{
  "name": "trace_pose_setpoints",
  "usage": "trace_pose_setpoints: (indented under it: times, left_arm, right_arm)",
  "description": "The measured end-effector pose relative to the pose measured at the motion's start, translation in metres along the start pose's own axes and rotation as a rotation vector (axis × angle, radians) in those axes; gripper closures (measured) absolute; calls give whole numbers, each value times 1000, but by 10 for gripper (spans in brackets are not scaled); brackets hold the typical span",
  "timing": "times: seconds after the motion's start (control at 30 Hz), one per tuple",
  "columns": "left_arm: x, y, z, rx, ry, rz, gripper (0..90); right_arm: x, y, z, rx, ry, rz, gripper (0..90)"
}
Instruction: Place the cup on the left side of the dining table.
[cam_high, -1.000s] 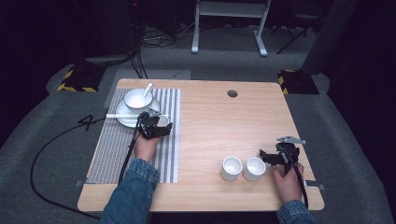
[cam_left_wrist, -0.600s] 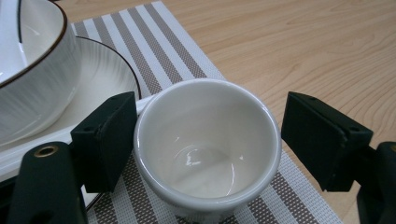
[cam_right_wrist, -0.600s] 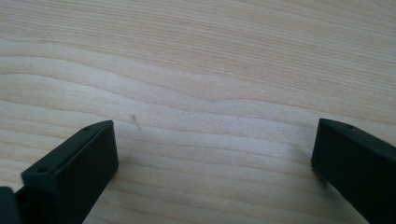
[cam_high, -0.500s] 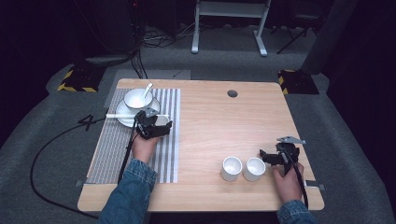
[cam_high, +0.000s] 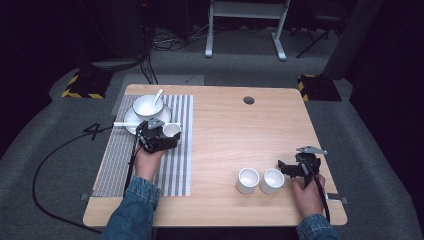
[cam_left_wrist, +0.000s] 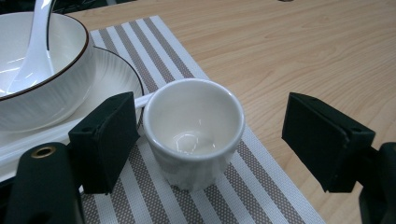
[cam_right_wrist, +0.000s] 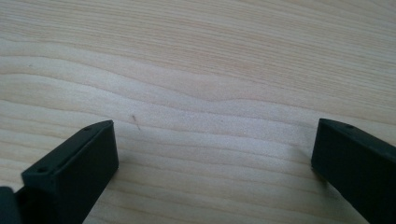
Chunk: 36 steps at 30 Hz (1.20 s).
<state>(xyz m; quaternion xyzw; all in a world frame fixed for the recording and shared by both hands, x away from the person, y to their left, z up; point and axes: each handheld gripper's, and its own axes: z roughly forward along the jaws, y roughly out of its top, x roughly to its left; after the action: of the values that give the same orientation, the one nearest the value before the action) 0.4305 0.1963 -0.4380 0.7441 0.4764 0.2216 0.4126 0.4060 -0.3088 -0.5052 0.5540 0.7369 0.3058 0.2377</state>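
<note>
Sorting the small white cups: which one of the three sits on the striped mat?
The cup between the left tool's open jaws, beside the bowl's plate. The other two cups stand together on bare wood near the right tool.

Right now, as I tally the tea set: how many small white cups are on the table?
3. One cup stands on the striped mat between the left gripper's open jaws; two cups stand side by side on bare wood near the right gripper.

Cup (cam_left_wrist: 192, 132) on placemat (cam_left_wrist: 261, 196) beside bowl (cam_left_wrist: 44, 79)
</note>
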Motion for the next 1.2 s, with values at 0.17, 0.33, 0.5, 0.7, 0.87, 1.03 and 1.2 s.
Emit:
trace_pose_setpoints:
  times: [0.17, 0.33, 0.5, 0.7, 0.87, 1.03, 1.2]
  left_arm:
    - [-4, -6, -21, -9, 4, 12, 189]
    - [-8, -13, -43, -22, -2, 9, 189]
    - [-12, -20, -64, -37, 14, 17, 187]
    - [-15, -30, -78, -34, 20, 24, 184]
    - [-20, -37, -90, -22, 28, 39, 179]
    - [-23, -50, -99, 12, 22, 64, 169]
    - [-20, -61, -103, 35, -10, 54, 162]
  right_arm:
    - [0, 0, 0, 0, 0, 0, 5]
    - [0, 0, 0, 0, 0, 1, 5]
    - [0, 0, 0, 0, 0, 0, 5]
    - [2, 0, 0, 1, 7, -8, 4]
    - [2, 0, 0, 2, 7, -8, 4]
    - [2, 0, 0, 2, 7, -8, 4]
    - [2, 0, 0, 2, 7, -8, 4]
